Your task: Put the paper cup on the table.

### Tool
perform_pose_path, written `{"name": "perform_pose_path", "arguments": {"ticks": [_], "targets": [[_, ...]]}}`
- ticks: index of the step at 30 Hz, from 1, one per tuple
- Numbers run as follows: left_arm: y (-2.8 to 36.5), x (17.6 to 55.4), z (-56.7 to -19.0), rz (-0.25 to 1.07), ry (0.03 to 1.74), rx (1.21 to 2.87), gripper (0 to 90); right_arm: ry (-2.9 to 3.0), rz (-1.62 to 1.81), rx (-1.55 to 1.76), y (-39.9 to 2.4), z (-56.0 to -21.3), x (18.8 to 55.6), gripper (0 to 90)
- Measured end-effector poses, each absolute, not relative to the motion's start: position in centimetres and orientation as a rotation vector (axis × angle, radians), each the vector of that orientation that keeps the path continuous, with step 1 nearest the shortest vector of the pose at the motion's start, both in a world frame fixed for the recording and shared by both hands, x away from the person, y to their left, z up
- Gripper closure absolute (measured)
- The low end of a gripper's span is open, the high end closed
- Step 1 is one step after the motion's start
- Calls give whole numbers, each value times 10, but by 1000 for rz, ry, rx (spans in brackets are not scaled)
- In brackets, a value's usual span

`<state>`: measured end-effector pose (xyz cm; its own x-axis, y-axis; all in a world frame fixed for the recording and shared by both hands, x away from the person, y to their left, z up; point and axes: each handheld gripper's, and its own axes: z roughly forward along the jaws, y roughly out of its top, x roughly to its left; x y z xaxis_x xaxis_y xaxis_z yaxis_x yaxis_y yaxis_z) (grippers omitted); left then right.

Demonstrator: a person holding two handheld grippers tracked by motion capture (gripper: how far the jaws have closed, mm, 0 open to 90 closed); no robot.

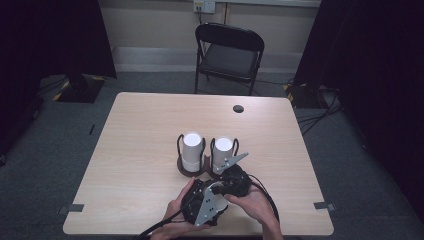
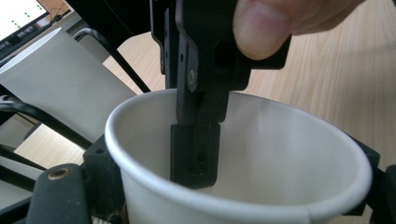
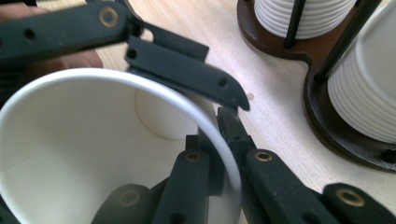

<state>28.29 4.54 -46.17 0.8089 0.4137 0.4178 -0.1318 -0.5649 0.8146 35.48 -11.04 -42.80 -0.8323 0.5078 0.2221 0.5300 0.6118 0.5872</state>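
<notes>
pinching the paper cup wall at its rim, right gripper clamped — left gripper jaws either side of the cup body, not visibly pressing; cup off the table near its front edge, mouth toward the right gripper.

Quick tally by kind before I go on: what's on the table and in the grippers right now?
Loose paper cup, gripped at its rim by the right gripper: 1
Stacks of white cups: 2
Dark wooden cup holder: 1
Handheld grippers, the left gripper included: 2
Total: 6
</notes>
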Motion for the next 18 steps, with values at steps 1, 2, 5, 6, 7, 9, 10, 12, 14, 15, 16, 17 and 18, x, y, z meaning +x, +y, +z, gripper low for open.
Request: {"name": "perform_pose_path", "arguments": {"ticks": [1,2,5,6,7,9,10,12,14,15,16,17,18], "targets": [[46,283,-462,730,212,2053,212,-2775,-1025,-911,-110,-429,357,894],[46,283,-462,730,212,2053,214,-2775,-1025,-911,-110,-429,357,894],[46,283,-464,726,231,2045,220,-2768,-1006,-923,-110,-431,358,884],[46,283,-464,726,231,2045,223,-2766,-1004,-927,-110,-431,358,880],[46,283,-464,733,238,2048,225,-2765,-1006,-930,-110,-431,359,875],[46,283,-464,719,248,2039,227,-2754,-1010,-937,-110,-432,359,874],[47,283,-464,720,252,2038,229,-2752,-1012,-941,-111,-431,359,873],[48,284,-463,720,272,2021,231,-2747,-1020,-954,-111,-431,359,874],[49,284,-461,717,299,2024,231,-2735,-1037,-970,-112,-431,360,848],[48,282,-460,736,300,2026,231,-2731,-1042,-970,-112,-431,359,838],[47,281,-460,756,296,2029,231,-2734,-1047,-971,-112,-431,359,830],[47,281,-460,756,296,2029,231,-2738,-1052,-976,-112,-431,359,814],[47,283,-460,740,316,2014,231,-2750,-1045,-983,-112,-430,359,797]]}}
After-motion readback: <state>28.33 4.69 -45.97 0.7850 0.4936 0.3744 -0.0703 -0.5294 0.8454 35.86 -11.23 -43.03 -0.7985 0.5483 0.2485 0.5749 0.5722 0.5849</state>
